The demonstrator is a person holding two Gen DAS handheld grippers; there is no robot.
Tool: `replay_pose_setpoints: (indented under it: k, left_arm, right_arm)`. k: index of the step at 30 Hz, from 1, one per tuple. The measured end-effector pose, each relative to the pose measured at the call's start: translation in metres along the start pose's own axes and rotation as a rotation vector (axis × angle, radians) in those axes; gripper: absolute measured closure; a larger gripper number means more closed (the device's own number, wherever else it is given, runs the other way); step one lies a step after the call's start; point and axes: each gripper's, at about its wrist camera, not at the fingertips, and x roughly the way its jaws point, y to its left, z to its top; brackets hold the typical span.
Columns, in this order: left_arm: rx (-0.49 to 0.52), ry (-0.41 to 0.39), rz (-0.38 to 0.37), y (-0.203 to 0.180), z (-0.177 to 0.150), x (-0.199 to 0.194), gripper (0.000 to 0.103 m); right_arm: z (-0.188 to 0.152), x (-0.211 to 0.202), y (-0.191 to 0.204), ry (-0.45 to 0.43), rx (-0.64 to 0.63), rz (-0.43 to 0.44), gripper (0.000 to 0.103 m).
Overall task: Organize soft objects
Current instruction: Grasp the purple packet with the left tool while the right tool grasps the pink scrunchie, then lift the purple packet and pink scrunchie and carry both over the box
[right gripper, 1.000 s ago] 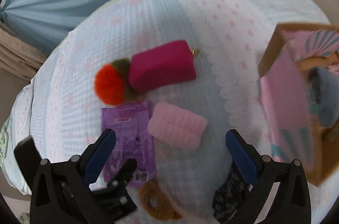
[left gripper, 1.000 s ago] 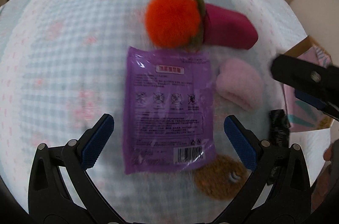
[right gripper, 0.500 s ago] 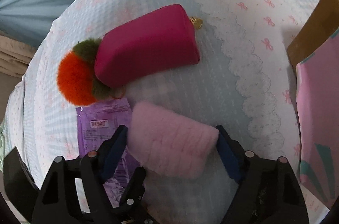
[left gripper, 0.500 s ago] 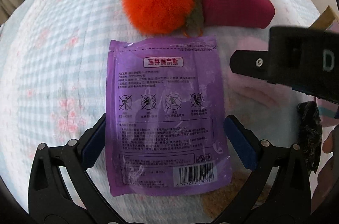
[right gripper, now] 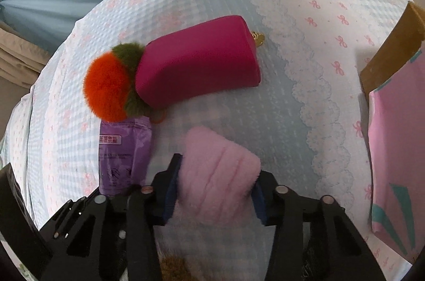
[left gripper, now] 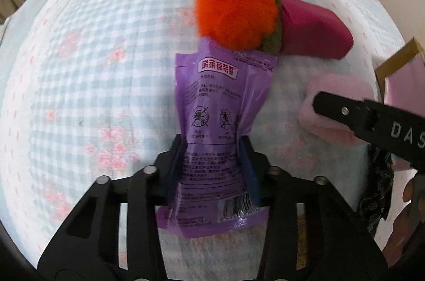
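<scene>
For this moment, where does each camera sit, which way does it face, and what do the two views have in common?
Left wrist: on the left gripper, looking steeply down at the bedspread; its fingers pinch the purple packet; the right gripper's arm crosses at right.
Right wrist: on the right gripper, also facing steeply down; its fingers squeeze the pink plush pad; the left gripper shows at lower left.
Shared: purple packet, pink pad, orange pom-pom, magenta pouch, pink box.
</scene>
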Motion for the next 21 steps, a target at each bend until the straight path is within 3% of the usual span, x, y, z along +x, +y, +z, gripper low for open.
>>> replay_pose_setpoints:
  k: [6, 21]
  left_arm:
    - [-0.029, -0.016, -0.019, 0.003, -0.004, -0.011, 0.074]
    - [-0.086, -0.101, -0.038, 0.047, 0.001, -0.074, 0.074]
  right_arm:
    - [-0.006, -0.014, 0.001, -0.026, -0.017, 0.002, 0.074]
    - [-0.02, -0.08, 0.034, -0.111, -0.092, 0.011, 0.075]
